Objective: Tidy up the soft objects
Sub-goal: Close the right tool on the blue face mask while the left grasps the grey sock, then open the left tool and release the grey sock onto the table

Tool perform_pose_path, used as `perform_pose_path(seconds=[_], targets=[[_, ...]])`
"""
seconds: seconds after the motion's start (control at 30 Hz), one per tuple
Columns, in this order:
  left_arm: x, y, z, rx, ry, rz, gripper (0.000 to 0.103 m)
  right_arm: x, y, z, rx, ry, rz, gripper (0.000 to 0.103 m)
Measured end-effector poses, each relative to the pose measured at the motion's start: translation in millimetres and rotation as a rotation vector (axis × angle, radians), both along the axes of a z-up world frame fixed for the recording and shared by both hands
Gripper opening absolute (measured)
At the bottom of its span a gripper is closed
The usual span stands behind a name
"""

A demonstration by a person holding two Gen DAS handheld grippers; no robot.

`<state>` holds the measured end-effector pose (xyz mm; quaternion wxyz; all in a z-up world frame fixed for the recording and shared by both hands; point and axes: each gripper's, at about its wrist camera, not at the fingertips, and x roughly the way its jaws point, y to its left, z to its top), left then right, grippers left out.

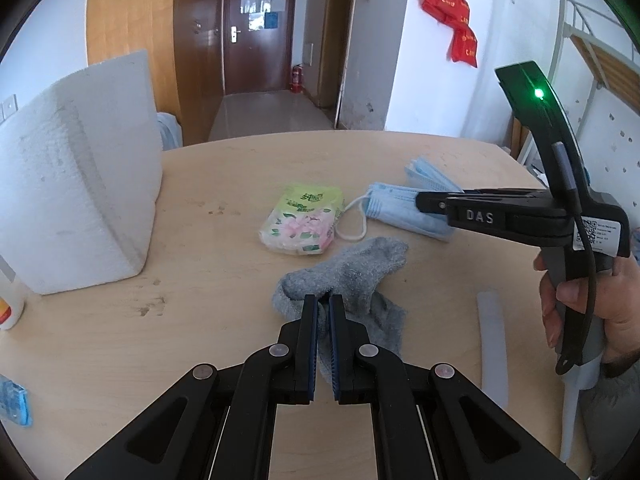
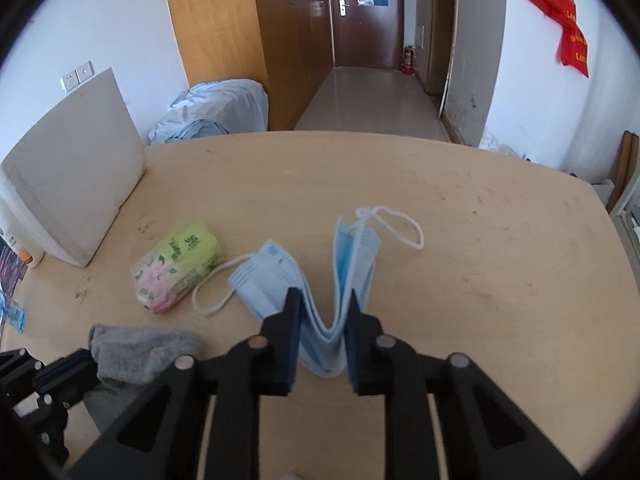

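A grey sock [image 1: 352, 276] lies crumpled on the wooden table [image 1: 224, 280], and my left gripper [image 1: 324, 300] is shut on its near end. It also shows in the right wrist view [image 2: 136, 352]. My right gripper [image 2: 323, 300] is shut on a bent stack of blue face masks [image 2: 340, 280], which folds up between the fingers; in the left wrist view the gripper [image 1: 424, 202] sits over the masks [image 1: 400, 208]. A green and pink tissue pack [image 1: 304, 220] lies left of the masks, also in the right wrist view [image 2: 176, 264].
A large white foam block [image 1: 76, 200] stands at the table's left. A white bottle [image 1: 10, 304] and a blue packet [image 1: 14, 402] sit at the left edge. A pale grey strip [image 1: 494, 344] lies at the right. Bedding [image 2: 216, 112] lies beyond the table.
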<state>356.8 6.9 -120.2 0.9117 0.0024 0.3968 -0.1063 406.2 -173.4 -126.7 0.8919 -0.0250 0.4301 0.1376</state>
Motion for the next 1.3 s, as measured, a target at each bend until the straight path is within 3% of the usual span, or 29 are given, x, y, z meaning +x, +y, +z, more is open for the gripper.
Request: perform_pose_path(seconds=[0.43,0.77,0.9,1.03,1.07,1.13,1.17,1.2,1.3], targets=[[-13.9,2.6,14.7,-0.003,-0.045,0.016,0.006,-31.0,-15.3,35.4,0.079,-0.063,-0.045,0.017],[-38.6,6.1,58.3,-0.011,-0.155,0.037,0.006,-82.5,-17.6,80.1,0.131,-0.170,-0.017,0.017],[-52.0,5.5,68.1,-0.001,-0.181,0.028,0.006,-93.6,-16.8,83.9,0.130,-0.191,-0.010,0.017],[-55.2,0.2,52.9,0.015,-0.148,-0.009,0.008,-92.6,-17.1,75.2,0.135,-0.174,-0.013,0.017],[-53.7,-1.6,49.6,0.019,-0.138,-0.011,0.013,-91.3,-16.5,72.6,0.137,-0.168,-0.013,0.017],[-49.5,-1.6,40.1,0.017,-0.103,-0.013,0.040,-91.7,-18.0,69.7,0.139,-0.158,-0.015,0.017],[-47.1,-2.0,36.5,0.018,-0.090,-0.019,0.064,-92.0,-18.3,68.0,0.139,-0.156,-0.015,0.017],[-44.3,-1.6,32.9,0.024,-0.080,-0.015,0.076,-92.3,-18.7,66.6,0.141,-0.152,-0.014,0.017],[-39.1,1.2,28.2,0.044,-0.091,0.016,0.077,-89.2,-18.5,62.5,0.147,-0.140,-0.011,0.017]])
